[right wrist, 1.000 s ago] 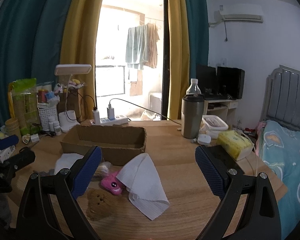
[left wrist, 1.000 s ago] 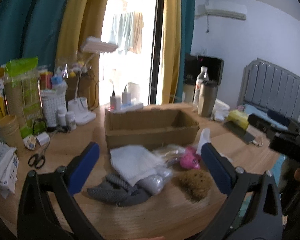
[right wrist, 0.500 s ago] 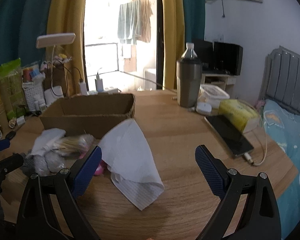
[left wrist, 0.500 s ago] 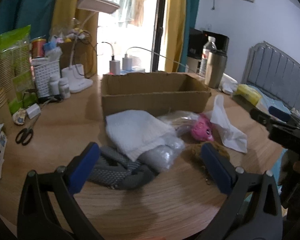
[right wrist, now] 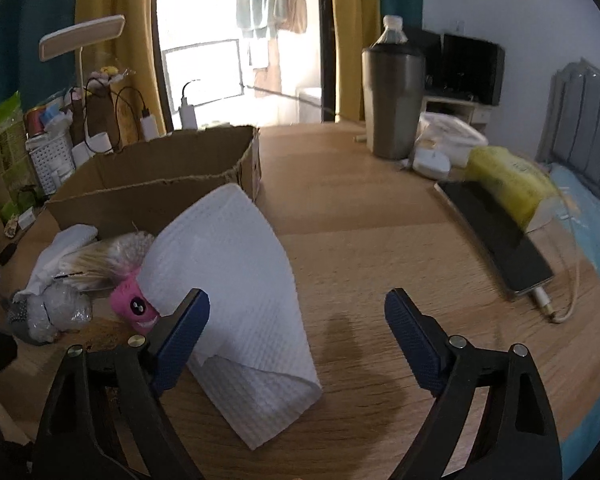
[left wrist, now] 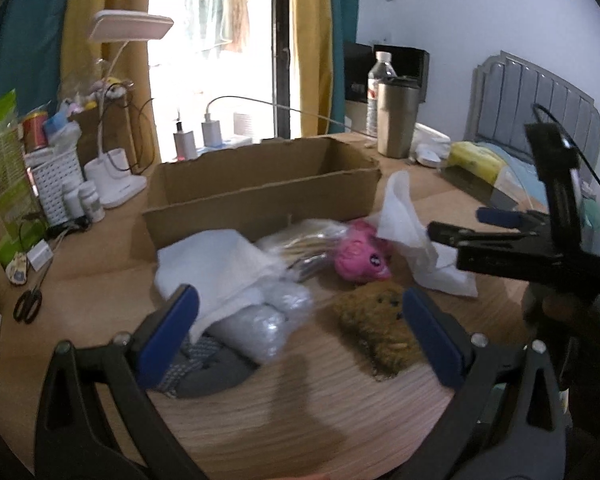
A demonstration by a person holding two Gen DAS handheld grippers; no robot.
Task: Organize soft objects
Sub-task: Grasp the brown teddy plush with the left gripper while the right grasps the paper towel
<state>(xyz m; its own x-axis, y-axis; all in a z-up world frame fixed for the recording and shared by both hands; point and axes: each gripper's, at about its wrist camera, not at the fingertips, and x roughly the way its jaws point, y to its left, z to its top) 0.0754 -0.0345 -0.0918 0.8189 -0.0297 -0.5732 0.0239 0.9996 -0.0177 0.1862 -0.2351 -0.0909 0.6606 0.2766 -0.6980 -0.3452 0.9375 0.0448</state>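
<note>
A pile of soft things lies on the wooden table before an empty cardboard box (left wrist: 260, 184): a white folded cloth (left wrist: 216, 264), a clear bubble-wrap bag (left wrist: 268, 320), grey socks (left wrist: 204, 368), a pink plush (left wrist: 360, 256), a brown teddy (left wrist: 380, 324) and a white paper towel (right wrist: 236, 280). My left gripper (left wrist: 296, 328) is open and empty, low over the bag and teddy. My right gripper (right wrist: 296, 332) is open and empty, just above the towel's right edge; it also shows in the left wrist view (left wrist: 500, 240). The box also shows in the right wrist view (right wrist: 160, 184).
A steel tumbler (right wrist: 392, 104), a yellow tissue pack (right wrist: 508, 184) and a phone (right wrist: 496, 236) on a cable lie to the right. A desk lamp (left wrist: 116, 120), white basket (left wrist: 56, 184), bottles and scissors (left wrist: 30, 300) crowd the left. A bed stands beyond the table's right edge.
Both grippers have moved forward and lower toward the pile. The box and soft things loom larger. Nothing has been taken hold of.
</note>
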